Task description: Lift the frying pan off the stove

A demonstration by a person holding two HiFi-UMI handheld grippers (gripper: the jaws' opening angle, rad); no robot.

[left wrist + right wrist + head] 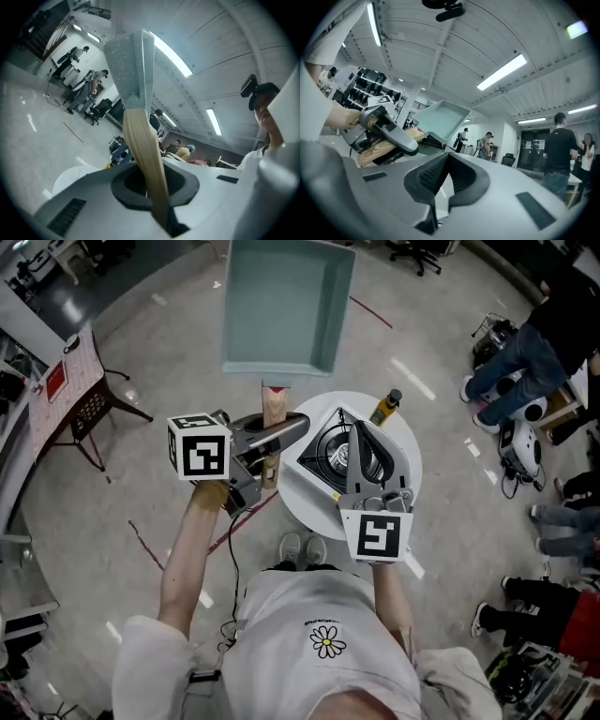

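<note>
Over the round white desk (302,501) on a grey floor (450,418), my left gripper (277,439) has its jaws clamped on the wooden handle (273,409) of the frying pan (281,306), which points lengthwise away from me; my right gripper (359,432) has its jaws together.

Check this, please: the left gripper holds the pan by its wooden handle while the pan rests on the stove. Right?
No: the pan is off the stove, held by the left gripper at its wooden handle; the head view shows it.
</note>
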